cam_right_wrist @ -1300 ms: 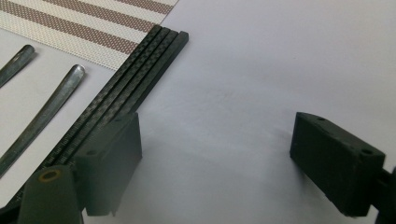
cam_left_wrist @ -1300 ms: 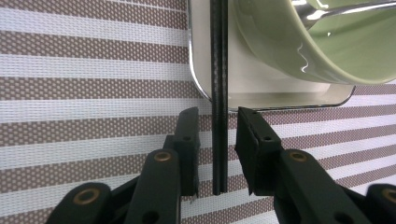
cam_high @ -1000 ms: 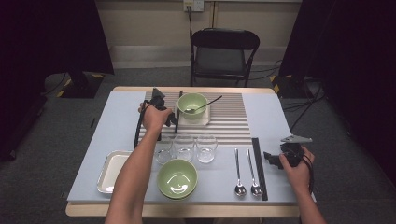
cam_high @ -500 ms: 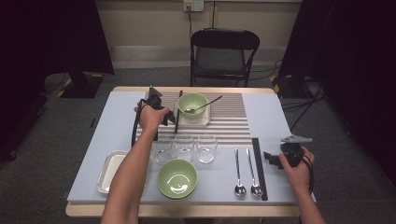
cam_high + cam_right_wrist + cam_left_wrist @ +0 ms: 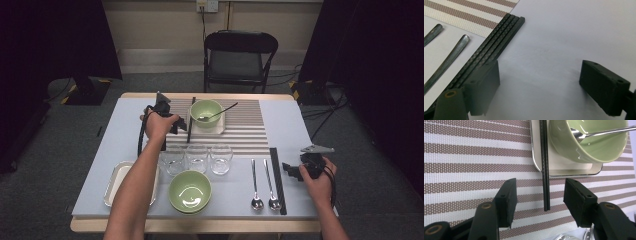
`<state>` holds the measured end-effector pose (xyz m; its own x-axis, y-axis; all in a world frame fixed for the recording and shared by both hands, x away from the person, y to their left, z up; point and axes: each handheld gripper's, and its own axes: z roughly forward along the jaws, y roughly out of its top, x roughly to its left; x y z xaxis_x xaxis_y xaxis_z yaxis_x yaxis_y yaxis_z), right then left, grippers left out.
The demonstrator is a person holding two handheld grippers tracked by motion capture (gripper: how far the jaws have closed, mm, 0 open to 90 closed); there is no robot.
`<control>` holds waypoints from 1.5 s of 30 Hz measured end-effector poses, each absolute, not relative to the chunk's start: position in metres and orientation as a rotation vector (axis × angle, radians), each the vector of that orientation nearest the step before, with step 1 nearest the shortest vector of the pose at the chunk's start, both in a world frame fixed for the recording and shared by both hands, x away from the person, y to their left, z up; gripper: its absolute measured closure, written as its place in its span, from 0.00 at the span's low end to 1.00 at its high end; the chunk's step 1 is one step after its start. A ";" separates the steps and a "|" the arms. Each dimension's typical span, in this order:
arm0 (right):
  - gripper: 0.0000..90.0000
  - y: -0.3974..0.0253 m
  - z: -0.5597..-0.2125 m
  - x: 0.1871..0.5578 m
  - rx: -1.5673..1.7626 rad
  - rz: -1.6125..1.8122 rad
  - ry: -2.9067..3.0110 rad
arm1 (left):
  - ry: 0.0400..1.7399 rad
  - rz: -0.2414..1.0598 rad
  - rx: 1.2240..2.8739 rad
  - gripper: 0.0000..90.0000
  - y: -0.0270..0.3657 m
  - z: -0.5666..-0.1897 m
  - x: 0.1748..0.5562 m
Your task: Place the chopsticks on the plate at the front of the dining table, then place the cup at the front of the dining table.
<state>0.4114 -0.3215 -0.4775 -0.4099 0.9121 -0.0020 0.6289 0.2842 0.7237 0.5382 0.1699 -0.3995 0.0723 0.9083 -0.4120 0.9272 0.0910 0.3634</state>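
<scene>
Dark curtains ring the pale surface (image 5: 125, 125). I have the left claw (image 5: 540, 195) spread wide, one jaw either side of the near end of a single black chopstick (image 5: 544, 165) lying on the striped mat (image 5: 474, 157) beside the bowl's tray (image 5: 571, 171) — gripping nothing yet. The right claw (image 5: 539, 82) waits wide open and empty beside the other chopsticks (image 5: 494, 47) — perhaps where this one belongs.

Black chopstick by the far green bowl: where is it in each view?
High view: the black chopstick lies just left of the green bowl, upper middle.
Left gripper view: it runs down the centre, ending between the open jaws.
Right gripper view: not in it.
Shared landmark: the striped placemat.
</scene>
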 end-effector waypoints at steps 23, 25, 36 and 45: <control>0.17 -0.321 -0.478 0.411 1.385 0.914 2.137 | 1.752 -0.055 1.797 0.41 0.190 -0.396 0.525; 0.17 -0.321 -0.478 0.411 1.383 0.914 2.138 | 1.764 -0.055 1.784 0.40 0.191 -0.395 0.524; 0.17 -0.321 -0.478 0.411 1.383 0.914 2.138 | 1.772 -0.027 1.781 0.40 0.198 -0.390 0.517; 0.17 -0.321 -0.478 0.411 1.382 0.913 2.137 | 1.766 -0.020 1.786 0.40 0.208 -0.384 0.510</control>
<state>0.4111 -0.3210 -0.4777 -0.4079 0.9130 -0.0058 0.6268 0.2847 0.7253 0.5100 0.2075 -0.3836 0.1058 0.8992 -0.4245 0.9086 0.0861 0.4087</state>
